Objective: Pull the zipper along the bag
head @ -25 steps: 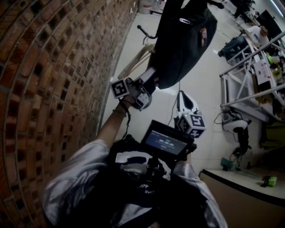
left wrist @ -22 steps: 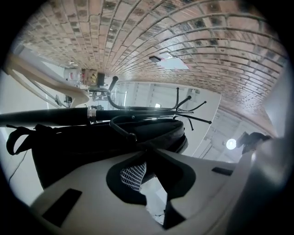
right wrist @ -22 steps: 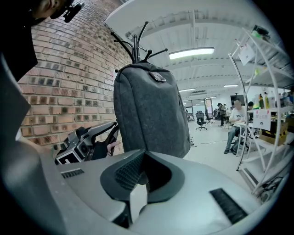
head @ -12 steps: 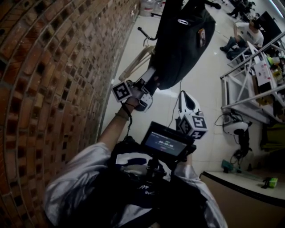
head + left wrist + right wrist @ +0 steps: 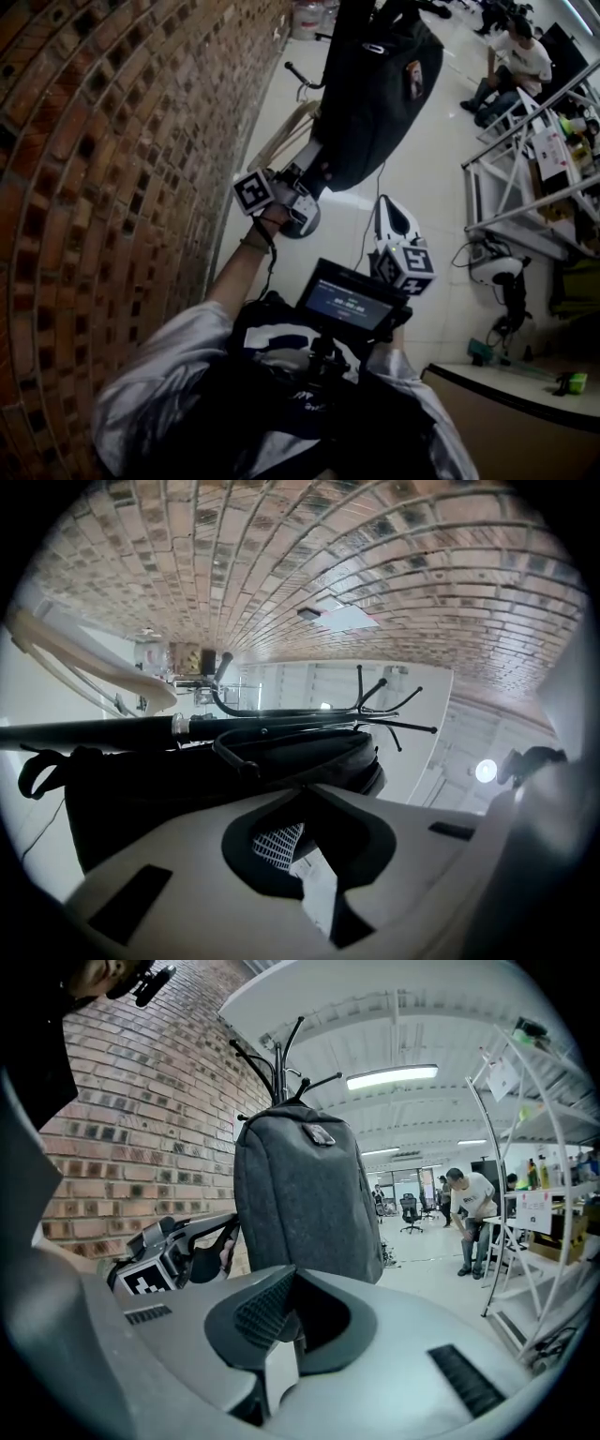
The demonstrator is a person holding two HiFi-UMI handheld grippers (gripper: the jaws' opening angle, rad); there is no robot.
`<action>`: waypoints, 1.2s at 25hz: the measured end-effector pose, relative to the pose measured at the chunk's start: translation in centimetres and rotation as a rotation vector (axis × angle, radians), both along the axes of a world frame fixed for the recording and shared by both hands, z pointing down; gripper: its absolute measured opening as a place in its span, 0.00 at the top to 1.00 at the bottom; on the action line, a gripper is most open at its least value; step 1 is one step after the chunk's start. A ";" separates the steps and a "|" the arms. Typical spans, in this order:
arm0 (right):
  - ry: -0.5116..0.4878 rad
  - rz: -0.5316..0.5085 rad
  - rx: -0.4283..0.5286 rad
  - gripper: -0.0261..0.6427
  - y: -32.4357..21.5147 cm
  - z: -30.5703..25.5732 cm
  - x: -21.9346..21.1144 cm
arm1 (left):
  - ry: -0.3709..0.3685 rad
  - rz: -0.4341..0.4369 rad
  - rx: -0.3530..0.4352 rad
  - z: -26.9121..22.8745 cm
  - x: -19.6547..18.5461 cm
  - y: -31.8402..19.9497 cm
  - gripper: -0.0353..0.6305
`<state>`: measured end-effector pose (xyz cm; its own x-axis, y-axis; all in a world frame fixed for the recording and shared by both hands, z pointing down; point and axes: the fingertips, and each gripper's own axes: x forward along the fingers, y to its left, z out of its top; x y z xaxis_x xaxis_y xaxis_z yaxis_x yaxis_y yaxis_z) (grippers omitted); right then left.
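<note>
A dark grey backpack (image 5: pixel 375 94) hangs from a black coat rack (image 5: pixel 277 1063) beside a brick wall. Its zipper pull I cannot make out. My left gripper (image 5: pixel 314 171) points up at the bag's lower left corner, and its jaws look shut on the fabric there. From that gripper's own view the bag (image 5: pixel 187 789) lies right beyond the closed tips (image 5: pixel 305 794). My right gripper (image 5: pixel 386 201) hangs below the bag, apart from it, shut with nothing between its pads. In the right gripper view the backpack (image 5: pixel 300 1194) fills the middle and the left gripper (image 5: pixel 225 1234) reaches behind its left edge.
The brick wall (image 5: pixel 112 141) runs close on the left. Metal shelving (image 5: pixel 534 159) stands at the right, with a white device (image 5: pixel 495 267) on the floor below it. A person (image 5: pixel 469 1213) bends over in the background. A small screen (image 5: pixel 349 300) sits on the wearer's chest.
Both grippers keep their places; the left one has tipped slightly at the bag's corner. The person in the background has shifted to the left in the head view.
</note>
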<state>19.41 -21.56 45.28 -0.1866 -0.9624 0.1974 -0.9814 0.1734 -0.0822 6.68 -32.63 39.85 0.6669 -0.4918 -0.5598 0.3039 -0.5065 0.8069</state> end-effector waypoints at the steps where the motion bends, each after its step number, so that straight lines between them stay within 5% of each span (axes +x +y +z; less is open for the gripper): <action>1: 0.003 0.000 0.007 0.97 0.0 -0.2 0.2 | -0.004 -0.009 0.002 0.0 -0.1 0.2 0.93; 16: 0.213 -0.190 0.222 0.93 -4.3 -16.1 -3.6 | -0.196 -0.129 0.089 -0.6 -0.9 1.4 0.93; 19: 0.300 -0.239 0.267 0.83 -5.1 -20.0 -5.2 | -0.212 -0.137 0.071 -0.2 -1.0 1.3 0.93; 24: 0.454 -0.263 0.357 0.82 -6.6 -25.4 -8.3 | -0.235 -0.161 0.079 0.1 -1.1 1.1 0.93; 30: 0.648 -0.291 0.337 0.76 -10.1 -27.2 -11.0 | -0.266 -0.170 0.061 0.5 -1.1 1.0 0.93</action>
<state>8.39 -31.62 18.09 -0.3878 -0.9198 0.0597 -0.7267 0.3449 0.5941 5.55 -31.60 40.32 0.7050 -0.5795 -0.4088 -0.0062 -0.5814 0.8136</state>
